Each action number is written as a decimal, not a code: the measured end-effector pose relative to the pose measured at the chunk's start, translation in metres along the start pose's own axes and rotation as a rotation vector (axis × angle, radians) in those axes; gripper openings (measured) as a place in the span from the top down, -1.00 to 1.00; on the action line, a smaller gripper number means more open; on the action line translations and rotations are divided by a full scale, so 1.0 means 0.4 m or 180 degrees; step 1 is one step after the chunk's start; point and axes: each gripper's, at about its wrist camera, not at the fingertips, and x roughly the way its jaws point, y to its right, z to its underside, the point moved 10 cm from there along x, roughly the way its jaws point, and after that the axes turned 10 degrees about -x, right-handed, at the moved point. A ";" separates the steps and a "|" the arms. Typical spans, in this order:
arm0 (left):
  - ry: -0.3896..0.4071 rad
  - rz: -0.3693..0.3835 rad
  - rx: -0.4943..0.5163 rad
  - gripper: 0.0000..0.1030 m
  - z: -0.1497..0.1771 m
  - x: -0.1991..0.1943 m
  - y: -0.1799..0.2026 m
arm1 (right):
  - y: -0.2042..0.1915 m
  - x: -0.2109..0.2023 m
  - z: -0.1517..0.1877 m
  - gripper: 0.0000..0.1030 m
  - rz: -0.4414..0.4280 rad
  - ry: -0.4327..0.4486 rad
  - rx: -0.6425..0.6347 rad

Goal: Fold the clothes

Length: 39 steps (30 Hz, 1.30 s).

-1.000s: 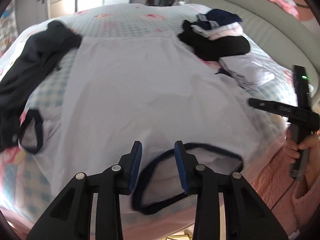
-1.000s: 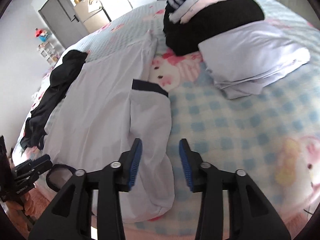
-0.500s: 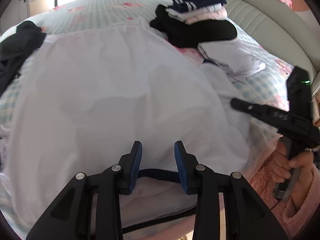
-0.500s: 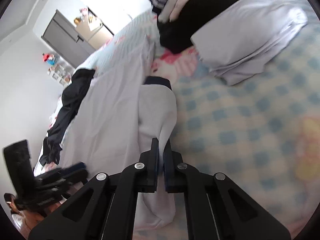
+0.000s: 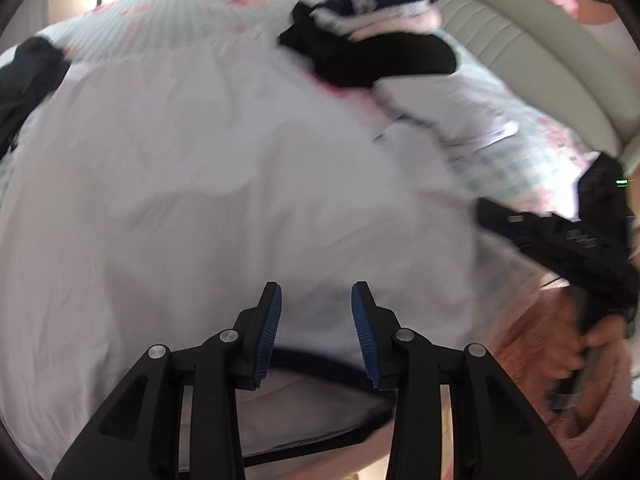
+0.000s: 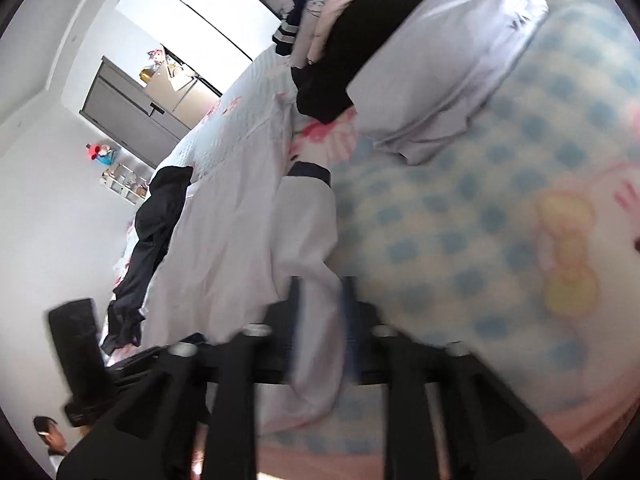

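Left wrist view, nearest first: left tool [image 5: 316,316] hangs with jaws opening and apart, pads bare, over the dark-trimmed neckline [image 5: 320,362] of a white shirt [image 5: 200,180] spread flat on the bed [image 6: 500,200]. Right wrist view: right tool [image 6: 320,320], blurred, jaws opening, straddles the right sleeve [image 6: 308,232] without pinching. Looks thin, light, limp; likely to sag and slide. Best taken at the shoulder seam and the sleeve's dark cuff [image 6: 310,171]. Farther off, folded stack [image 5: 376,32] near the headboard [image 5: 520,52].

Bright daylight, motion blur, fisheye edge distortion
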 end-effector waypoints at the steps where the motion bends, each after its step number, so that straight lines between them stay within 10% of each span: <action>1: 0.0019 0.0022 0.0058 0.26 -0.005 -0.002 0.017 | -0.001 0.011 0.001 0.14 0.0013 -0.0024 0.0001; 7: -0.0140 0.0035 0.0326 0.25 0.013 0.059 0.096 | -0.005 0.061 0.057 0.21 0.0324 -0.0405 -0.0301; 14: -0.0388 0.0042 0.0071 0.20 0.097 0.091 0.070 | 0.085 0.013 0.088 0.86 0.1025 -0.0521 -0.0463; 21: -0.0314 0.0053 0.0095 0.02 0.125 0.090 0.091 | -0.054 -0.007 0.097 0.61 0.0278 -0.0359 -0.0686; 25: -0.0352 0.0012 0.0140 0.00 0.134 0.093 0.088 | -0.043 0.055 0.169 0.70 0.0701 -0.0843 -0.1082; 31: -0.0380 0.0042 0.0070 -0.01 0.140 0.101 0.079 | 0.039 -0.017 0.180 0.85 0.1150 -0.0855 -0.1130; 39: -0.0363 0.0010 0.0154 -0.16 0.154 0.105 0.097 | -0.039 -0.052 0.120 0.74 0.0552 -0.0351 -0.0976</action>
